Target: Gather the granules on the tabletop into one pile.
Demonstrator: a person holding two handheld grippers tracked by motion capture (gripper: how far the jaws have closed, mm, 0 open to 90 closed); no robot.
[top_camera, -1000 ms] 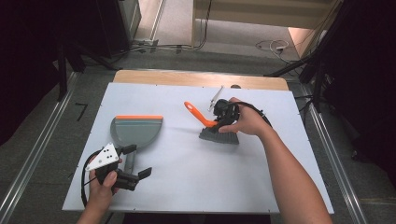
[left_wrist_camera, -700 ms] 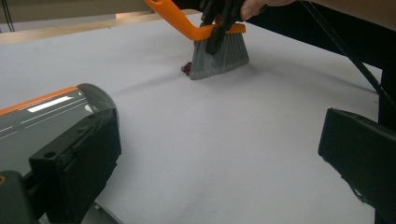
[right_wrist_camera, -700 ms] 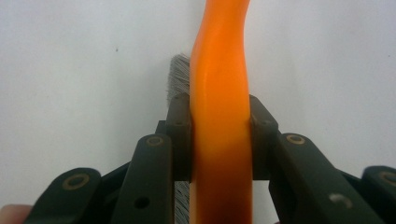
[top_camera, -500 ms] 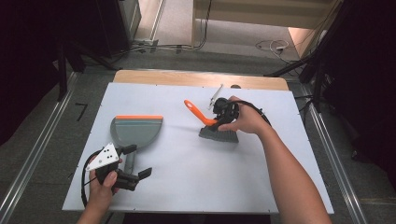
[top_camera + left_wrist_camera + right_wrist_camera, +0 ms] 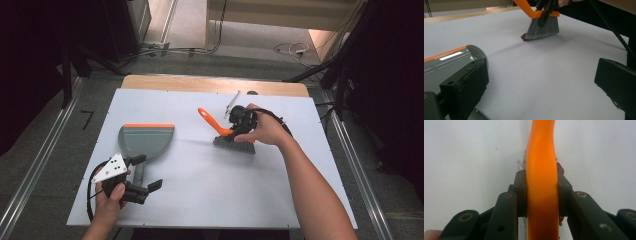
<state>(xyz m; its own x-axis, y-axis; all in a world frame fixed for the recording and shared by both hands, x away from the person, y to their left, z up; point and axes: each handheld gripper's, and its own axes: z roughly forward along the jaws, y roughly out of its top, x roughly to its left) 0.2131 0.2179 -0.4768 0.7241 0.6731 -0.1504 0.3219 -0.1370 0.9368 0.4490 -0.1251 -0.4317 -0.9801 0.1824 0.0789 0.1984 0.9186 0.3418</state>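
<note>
A brush with an orange handle (image 5: 209, 120) and grey bristles (image 5: 234, 145) stands bristles-down on the white board (image 5: 200, 200), right of centre. My right gripper (image 5: 239, 122) is shut on that orange handle (image 5: 541, 157), its pads (image 5: 520, 185) pressing both sides. Small red crumbs (image 5: 524, 37) lie at the bristle edge (image 5: 544, 28). A grey dustpan with an orange lip (image 5: 148, 139) lies flat at the left, handle toward me. My left gripper (image 5: 146, 173) rests at that handle with its jaws wide open; the pan (image 5: 446, 62) sits just past its left jaw.
The board's far side ends at a wooden table strip (image 5: 210, 84). Cables trail from both grippers. Metal rails (image 5: 30, 185) and dark floor flank the table. The person's right forearm (image 5: 310, 190) crosses the board's right front.
Almost nothing differs: the right hand and brush have shifted only slightly, and the left gripper and dustpan have stayed put.
</note>
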